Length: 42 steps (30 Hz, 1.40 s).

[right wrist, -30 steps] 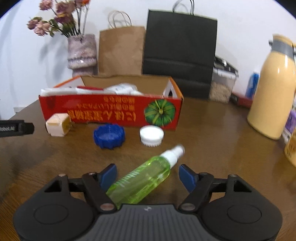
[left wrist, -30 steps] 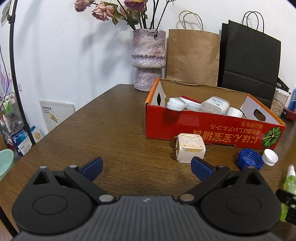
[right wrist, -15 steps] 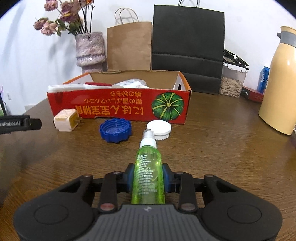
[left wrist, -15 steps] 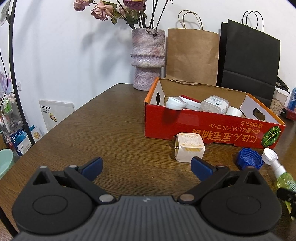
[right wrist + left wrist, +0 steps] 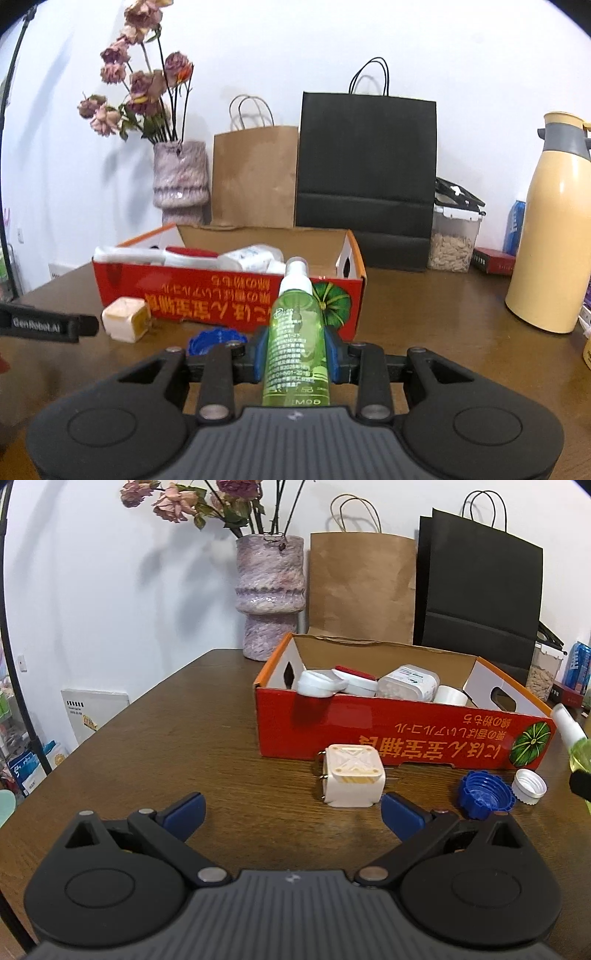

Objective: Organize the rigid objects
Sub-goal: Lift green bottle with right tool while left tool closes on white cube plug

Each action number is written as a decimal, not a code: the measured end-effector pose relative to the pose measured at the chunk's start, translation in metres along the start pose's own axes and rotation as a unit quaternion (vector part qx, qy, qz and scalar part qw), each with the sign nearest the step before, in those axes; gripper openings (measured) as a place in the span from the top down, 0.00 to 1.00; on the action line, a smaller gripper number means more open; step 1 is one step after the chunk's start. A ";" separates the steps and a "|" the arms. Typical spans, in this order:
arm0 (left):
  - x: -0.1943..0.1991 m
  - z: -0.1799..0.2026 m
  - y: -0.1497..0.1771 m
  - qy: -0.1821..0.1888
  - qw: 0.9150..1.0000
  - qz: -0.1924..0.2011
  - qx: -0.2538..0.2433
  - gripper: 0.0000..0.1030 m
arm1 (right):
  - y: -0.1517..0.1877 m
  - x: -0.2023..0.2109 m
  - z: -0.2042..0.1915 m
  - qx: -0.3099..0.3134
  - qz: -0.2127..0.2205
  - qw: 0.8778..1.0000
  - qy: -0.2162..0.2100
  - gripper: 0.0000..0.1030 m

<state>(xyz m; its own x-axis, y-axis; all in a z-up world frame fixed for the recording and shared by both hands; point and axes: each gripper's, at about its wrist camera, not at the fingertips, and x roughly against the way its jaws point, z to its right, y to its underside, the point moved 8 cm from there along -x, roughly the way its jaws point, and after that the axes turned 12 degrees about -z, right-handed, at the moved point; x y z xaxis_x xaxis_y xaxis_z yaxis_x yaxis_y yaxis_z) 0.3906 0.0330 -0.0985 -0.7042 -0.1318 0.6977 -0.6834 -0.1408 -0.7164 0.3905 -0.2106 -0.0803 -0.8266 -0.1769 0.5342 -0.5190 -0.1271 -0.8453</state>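
Observation:
My right gripper [image 5: 294, 356] is shut on a green spray bottle [image 5: 295, 332] and holds it above the table, white nozzle pointing at the red cardboard box [image 5: 229, 295]. The bottle's tip shows at the right edge of the left wrist view [image 5: 570, 731]. My left gripper [image 5: 291, 808] is open and empty, low over the table, just short of a cream cube-shaped plug [image 5: 351, 775]. The box [image 5: 369, 734] holds several white jars and containers. A blue cap [image 5: 485, 794] and a white cap [image 5: 529, 786] lie in front of it.
A pink vase with dried flowers [image 5: 269, 594], a brown paper bag [image 5: 362, 587] and a black paper bag [image 5: 480, 590] stand behind the box. A yellow thermos [image 5: 550, 251] and a clear container of seeds [image 5: 452, 236] stand at the right.
My right gripper closed on the green spray bottle and lifted it off the table toward the box. My left gripper has stayed open in place.

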 end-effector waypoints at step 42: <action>-0.019 0.047 -0.027 0.044 0.999 -0.001 -0.027 0.81 | -0.025 -0.021 -0.009 0.024 0.048 0.998 -0.020 0.71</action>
<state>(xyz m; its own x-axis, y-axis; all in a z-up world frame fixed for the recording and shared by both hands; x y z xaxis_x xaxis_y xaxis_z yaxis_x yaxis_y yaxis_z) 0.4318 -0.0064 -0.0916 -0.7149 -0.0436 0.6978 -0.6930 -0.0882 -0.7155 0.4194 -0.1950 -0.0704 -0.8627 -0.2292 0.4508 -0.4251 -0.1544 -0.8919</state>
